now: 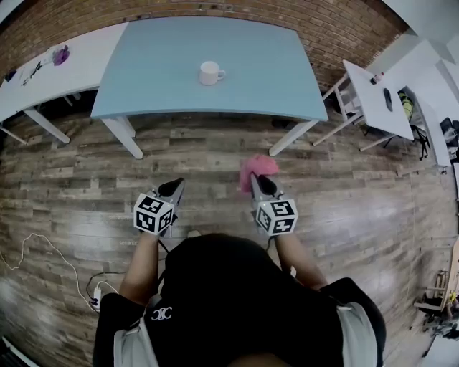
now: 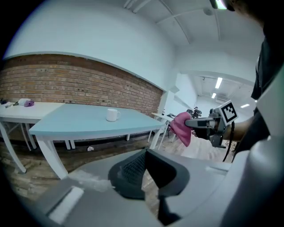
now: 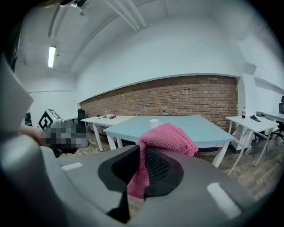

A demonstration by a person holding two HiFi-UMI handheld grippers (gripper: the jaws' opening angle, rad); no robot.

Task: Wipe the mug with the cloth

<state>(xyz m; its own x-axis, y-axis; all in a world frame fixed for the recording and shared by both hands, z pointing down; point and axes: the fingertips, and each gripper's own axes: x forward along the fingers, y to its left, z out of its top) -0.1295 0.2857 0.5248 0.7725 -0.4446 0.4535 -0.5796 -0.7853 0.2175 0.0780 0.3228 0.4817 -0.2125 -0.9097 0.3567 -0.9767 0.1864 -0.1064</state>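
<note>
A white mug [image 1: 211, 72] stands upright near the middle of the light blue table [image 1: 158, 86], far ahead of both grippers; it also shows as a small mug [image 2: 112, 115] and mug [image 3: 155, 123] in the gripper views. My right gripper [image 1: 259, 183] is shut on a pink cloth [image 1: 256, 169], which bunches above the jaws and hangs down between them as the cloth [image 3: 166, 138]. My left gripper [image 1: 174, 188] is held beside it over the wooden floor, its jaws closed tip to tip with nothing in them [image 2: 145, 153].
White tables stand to the left [image 1: 43, 72] and right [image 1: 376, 97] of the blue one, with small items on them. A brick wall [image 1: 215, 8] runs behind. A white cable and power strip [image 1: 93, 292] lie on the floor at the lower left.
</note>
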